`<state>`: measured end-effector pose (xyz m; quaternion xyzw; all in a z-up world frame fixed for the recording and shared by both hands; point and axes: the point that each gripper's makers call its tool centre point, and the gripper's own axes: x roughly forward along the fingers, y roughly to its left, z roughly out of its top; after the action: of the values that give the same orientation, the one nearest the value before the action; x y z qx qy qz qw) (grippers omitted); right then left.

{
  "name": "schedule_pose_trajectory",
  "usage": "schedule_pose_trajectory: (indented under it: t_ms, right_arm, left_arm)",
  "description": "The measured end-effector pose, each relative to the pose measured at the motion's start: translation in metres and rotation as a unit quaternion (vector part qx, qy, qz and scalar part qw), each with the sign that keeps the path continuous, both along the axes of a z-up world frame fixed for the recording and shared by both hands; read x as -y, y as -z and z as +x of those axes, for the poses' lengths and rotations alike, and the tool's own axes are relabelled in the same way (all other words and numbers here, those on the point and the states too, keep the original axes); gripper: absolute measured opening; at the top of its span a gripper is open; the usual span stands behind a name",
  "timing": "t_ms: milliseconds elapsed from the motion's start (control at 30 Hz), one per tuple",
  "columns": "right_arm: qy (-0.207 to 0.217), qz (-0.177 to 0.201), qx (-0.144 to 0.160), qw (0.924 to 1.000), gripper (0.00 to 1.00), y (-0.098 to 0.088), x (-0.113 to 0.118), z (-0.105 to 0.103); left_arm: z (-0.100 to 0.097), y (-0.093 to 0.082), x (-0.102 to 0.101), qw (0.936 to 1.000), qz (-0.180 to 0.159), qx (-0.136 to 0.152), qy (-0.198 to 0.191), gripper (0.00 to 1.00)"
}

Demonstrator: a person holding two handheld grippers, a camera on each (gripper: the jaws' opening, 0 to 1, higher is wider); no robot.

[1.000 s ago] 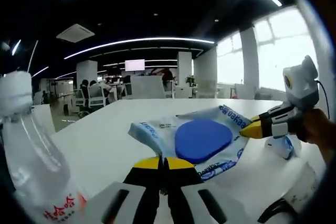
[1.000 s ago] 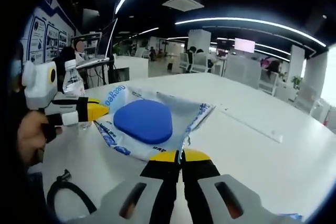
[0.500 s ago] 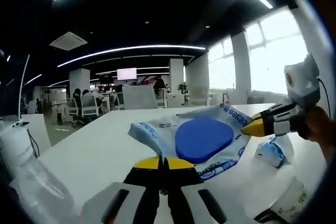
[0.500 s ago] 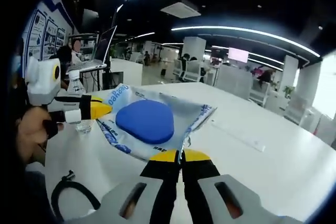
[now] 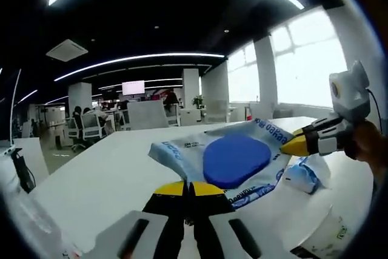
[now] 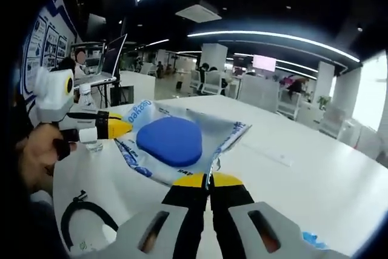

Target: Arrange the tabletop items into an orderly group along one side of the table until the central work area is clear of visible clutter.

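Bag (image 5: 233,162) with blue pad held above worktop (image 5: 103,174) | left tool (image 5: 188,187), right tool (image 6: 206,178) each pinching an edge | apparently taut; move both together, set down at side.

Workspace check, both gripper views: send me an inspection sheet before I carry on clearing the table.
Surface: white table, mostly bare on the far side.
Job's things: blue-and-white packet with a blue pad showing, held off the table between both grippers.
Clutter: small crumpled blue-and-white wrapper; clear water bottle near the table edge.
Grippers: left gripper shut on one packet edge; right gripper shut on the opposite edge.
Cables: black cable coiled on the table.
Surroundings: open office with desks, chairs, ceiling light strips and bright windows.
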<state>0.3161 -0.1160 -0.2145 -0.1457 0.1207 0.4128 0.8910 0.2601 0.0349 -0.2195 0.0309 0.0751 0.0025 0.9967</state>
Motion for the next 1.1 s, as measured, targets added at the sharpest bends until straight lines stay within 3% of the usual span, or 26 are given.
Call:
schedule_pose_trajectory:
  t_ms: [233,467,1100]
  right_arm:
    - [0.021,0.006,-0.002,0.9998,0.00,-0.003,0.023,-0.003]
    - [0.038,0.012,-0.013,0.9991,0.00,0.009,0.037,-0.010]
    - [0.051,-0.004,-0.079,0.9956,0.00,0.085,0.041,-0.019]
  left_arm:
    - [0.005,-0.001,0.023,0.9995,0.007,-0.001,0.029,0.00]
    - [0.023,0.002,0.025,0.9983,0.018,-0.011,0.054,0.00]
    - [0.030,0.071,0.036,0.9918,0.028,-0.093,0.083,0.00]
